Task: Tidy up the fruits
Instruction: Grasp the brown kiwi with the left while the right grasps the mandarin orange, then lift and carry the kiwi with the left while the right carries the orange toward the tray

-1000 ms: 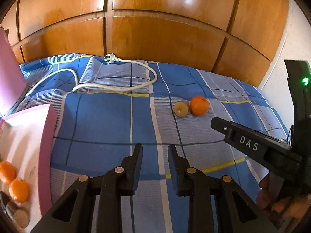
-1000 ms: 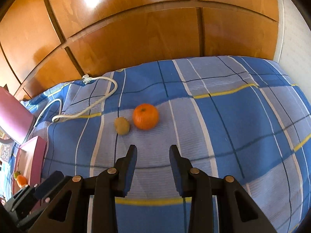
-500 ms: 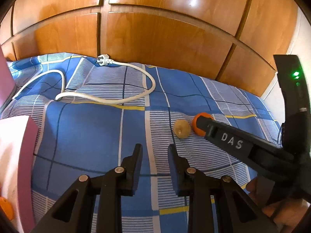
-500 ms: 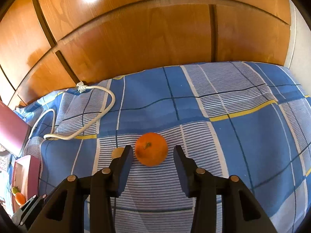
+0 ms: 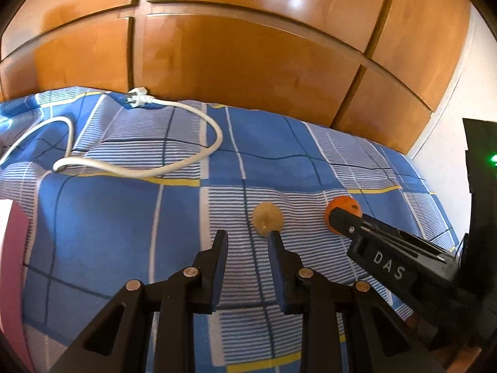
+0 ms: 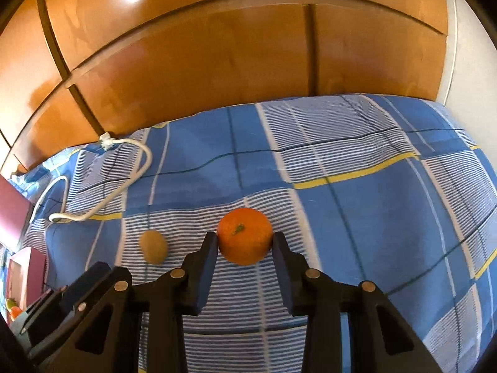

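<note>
An orange [image 6: 243, 236] and a brown kiwi [image 6: 152, 246] lie side by side on the blue checked bedspread [image 6: 357, 217]. My right gripper [image 6: 244, 239] has the orange between its fingertips; the jaws are closing and both pads touch its sides. In the left wrist view the same orange [image 5: 341, 202] shows just behind a right finger [image 5: 344, 222]. My left gripper [image 5: 248, 236] is shut with nothing between its fingers. It hovers just short of the kiwi [image 5: 267, 219], whose near edge meets the right fingertip. The left gripper's body [image 6: 62, 304] shows at the bottom left of the right wrist view.
A white power cable [image 5: 139, 168] with its plug [image 5: 136, 98] loops across the far left of the bed. Wooden panels [image 5: 248, 62] rise behind the bed. A pink box [image 6: 28, 267] with fruit inside sits at the left edge. A white wall [image 5: 447, 143] bounds the right.
Both grippers came forward and down toward the fruit. The right jaws widened, then came in around the orange. The left gripper swung right, so the pink box slid almost out of its view.
</note>
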Available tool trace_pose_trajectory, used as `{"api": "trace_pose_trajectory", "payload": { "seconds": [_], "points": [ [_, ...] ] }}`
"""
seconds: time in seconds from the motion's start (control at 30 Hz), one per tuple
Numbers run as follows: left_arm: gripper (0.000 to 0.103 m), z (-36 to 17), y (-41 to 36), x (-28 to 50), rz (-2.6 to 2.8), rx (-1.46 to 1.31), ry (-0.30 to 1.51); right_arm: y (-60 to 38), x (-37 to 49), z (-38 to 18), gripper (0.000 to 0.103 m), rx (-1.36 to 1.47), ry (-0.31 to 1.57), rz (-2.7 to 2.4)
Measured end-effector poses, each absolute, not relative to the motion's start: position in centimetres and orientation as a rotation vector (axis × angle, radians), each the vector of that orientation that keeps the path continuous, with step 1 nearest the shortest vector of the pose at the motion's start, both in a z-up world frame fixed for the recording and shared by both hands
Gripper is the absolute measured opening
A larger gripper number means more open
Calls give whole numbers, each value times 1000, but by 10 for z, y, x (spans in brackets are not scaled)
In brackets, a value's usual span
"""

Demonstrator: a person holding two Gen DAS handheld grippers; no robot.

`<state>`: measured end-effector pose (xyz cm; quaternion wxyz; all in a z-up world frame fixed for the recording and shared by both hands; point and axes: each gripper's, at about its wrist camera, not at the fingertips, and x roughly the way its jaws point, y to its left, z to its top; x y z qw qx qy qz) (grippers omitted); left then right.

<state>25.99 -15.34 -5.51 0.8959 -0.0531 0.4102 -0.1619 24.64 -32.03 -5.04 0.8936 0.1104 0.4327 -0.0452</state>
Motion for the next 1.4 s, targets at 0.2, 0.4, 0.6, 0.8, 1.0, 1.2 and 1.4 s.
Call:
{"api": "trace_pose_trajectory", "payload": {
  "seconds": [0.2, 0.4, 0.6, 0.8, 1.0, 1.2, 1.4],
  "points": [
    [27, -59, -170, 268, -360, -83, 857, -329, 246, -50, 36, 247, 892, -101],
    [27, -67, -174, 279, -363, -93, 882, -334, 248, -52, 36, 266, 882, -87],
    [27, -70, -178, 290, -363, -99, 892, -340, 249, -53, 37, 296, 879, -70],
    [26, -70, -175, 286, -365, -92, 894, -340, 250, -55, 38, 300, 868, -58],
    [26, -69, -155, 262, -322, -93, 894, -336, 244, -54, 37, 302, 886, -43],
    [26, -70, -129, 229, -273, -96, 897, -318, 225, -52, 37, 249, 912, 17],
    [26, -69, -114, 193, -261, -88, 903, -300, 194, -52, 37, 220, 946, 71]
  ]
}}
